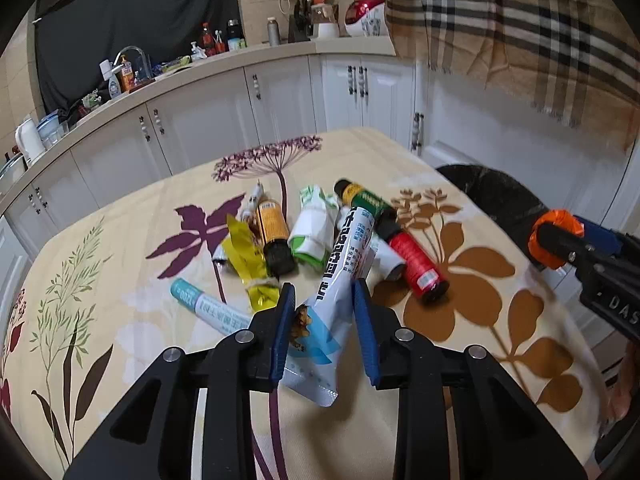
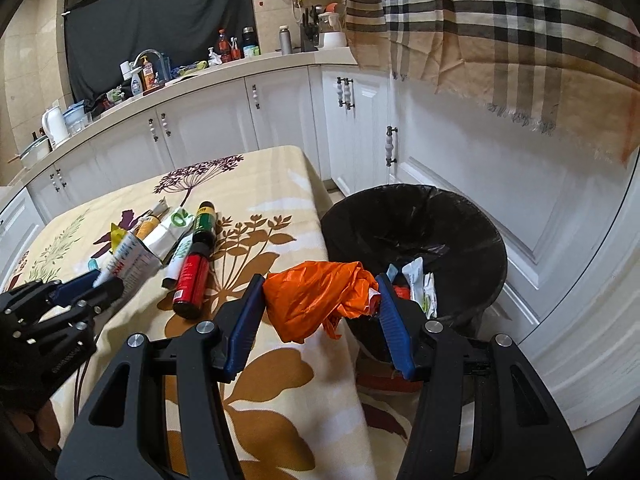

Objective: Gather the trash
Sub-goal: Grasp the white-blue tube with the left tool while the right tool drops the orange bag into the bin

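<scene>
Between the blue pads of the right gripper (image 2: 320, 312) sits a crumpled orange wrapper (image 2: 316, 300); beyond it, a black-lined bin (image 2: 416, 208). The left gripper (image 1: 325, 320) has a white-and-blue packet (image 1: 336, 280) between its pads, above a cream tablecloth (image 1: 120, 280) with purple and brown plants.

A floral-clothed table (image 1: 120, 280) bears a red bottle (image 1: 420, 268), green bottle (image 1: 366, 198), amber bottle (image 1: 274, 230) and, seemingly, crumpled wrappers (image 1: 312, 228).
</scene>
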Available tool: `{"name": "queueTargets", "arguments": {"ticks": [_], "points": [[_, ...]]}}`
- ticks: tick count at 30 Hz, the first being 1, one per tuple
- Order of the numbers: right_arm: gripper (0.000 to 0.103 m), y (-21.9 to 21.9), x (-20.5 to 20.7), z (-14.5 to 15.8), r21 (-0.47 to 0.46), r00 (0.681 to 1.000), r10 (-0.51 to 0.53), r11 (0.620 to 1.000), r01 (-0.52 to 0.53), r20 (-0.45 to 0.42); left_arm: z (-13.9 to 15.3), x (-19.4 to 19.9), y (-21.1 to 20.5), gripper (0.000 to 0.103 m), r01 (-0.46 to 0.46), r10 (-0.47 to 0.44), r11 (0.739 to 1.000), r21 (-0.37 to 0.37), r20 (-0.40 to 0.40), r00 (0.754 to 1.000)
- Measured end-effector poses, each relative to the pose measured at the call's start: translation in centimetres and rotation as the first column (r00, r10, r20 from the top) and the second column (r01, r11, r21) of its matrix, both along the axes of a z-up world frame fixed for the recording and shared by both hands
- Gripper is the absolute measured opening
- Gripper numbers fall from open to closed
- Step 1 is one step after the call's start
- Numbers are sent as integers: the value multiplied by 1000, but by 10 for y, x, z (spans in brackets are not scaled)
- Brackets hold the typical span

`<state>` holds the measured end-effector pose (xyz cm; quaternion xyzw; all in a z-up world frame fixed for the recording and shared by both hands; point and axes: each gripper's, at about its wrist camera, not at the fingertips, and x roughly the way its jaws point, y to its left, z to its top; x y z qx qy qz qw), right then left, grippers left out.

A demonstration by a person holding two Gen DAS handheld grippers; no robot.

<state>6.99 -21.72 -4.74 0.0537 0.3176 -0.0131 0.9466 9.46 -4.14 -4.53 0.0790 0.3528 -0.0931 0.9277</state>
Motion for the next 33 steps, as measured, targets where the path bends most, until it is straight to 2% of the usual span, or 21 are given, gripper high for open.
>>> {"name": "queueTargets", "arguments": {"ticks": [7,14,25,33], "points": [[54,-10,8,6,-40,999,-30,999,31,21,13,6,-7,30,-7,8,999,-32,34,999],[54,-27,24,9,-79,997,-71,994,74,42,23,21,-32,27,46,-43,997,-59,51,998],[54,-70,60,4,-121,986,-159,979,165,56,27,63,-107,26,155,-150,986,-61,86,985],[54,-101,87,-11,-126,976,-212,968,216,42,18,100,-155,26,186,-183,982,-36,75,980]]}}
